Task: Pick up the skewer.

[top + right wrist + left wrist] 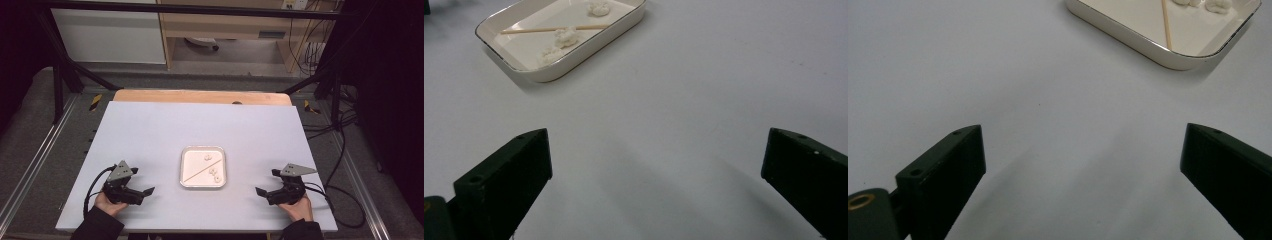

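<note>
While both jaw pairs gape empty, the thin wooden stick (202, 170) lies diagonally in the shallow white tray (186, 181), midway between left gripper (142, 193) and right gripper (264, 193).

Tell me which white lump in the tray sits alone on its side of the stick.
The lump nearest the tray's far edge in the right gripper view; the other two lie together across the stick.

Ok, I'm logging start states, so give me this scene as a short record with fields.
surface: pale table
tray: cream-coloured, shallow, at table centre
in tray: thin wooden stick lying diagonally; small white lumps on both sides of it
left gripper: open, holds nothing, left of tray
right gripper: open, holds nothing, right of tray
</note>
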`<state>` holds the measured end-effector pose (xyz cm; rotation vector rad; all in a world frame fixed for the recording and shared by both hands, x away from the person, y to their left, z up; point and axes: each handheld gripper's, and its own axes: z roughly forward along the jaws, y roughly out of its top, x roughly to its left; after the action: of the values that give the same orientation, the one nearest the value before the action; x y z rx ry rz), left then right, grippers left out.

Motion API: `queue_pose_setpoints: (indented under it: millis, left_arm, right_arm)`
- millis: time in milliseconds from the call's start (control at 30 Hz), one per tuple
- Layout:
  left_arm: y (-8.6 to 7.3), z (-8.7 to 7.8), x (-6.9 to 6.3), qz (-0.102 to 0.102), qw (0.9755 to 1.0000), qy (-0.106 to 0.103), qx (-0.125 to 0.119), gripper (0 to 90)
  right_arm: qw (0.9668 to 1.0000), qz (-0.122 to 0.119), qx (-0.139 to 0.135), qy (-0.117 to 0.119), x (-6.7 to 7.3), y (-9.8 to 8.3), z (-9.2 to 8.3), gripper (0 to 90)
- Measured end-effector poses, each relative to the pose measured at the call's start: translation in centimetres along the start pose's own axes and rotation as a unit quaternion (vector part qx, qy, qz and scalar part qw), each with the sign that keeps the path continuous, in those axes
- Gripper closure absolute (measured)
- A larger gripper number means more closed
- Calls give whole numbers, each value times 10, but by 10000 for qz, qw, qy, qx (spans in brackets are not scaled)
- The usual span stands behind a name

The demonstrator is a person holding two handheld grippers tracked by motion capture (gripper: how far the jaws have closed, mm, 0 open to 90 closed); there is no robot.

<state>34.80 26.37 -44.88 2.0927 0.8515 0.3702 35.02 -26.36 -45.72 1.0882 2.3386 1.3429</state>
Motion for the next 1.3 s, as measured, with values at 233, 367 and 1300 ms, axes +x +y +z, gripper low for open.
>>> queue_pose_setpoints:
  millis: [233,367,1300]
  left_arm:
    - [2,0,-1,14,10000,7,-14,43]
    - [2,1,-2,27,10000,-6,-5,44]
    - [17,10,-14,85,9999,-35,74,48]
  right_arm:
    - [10000,16,-22,20,0,0,-1,6]
    - [10000,-6,-43,10,0,1,-1,6]
    - [10000,-38,57,-14,0,0,1,6]
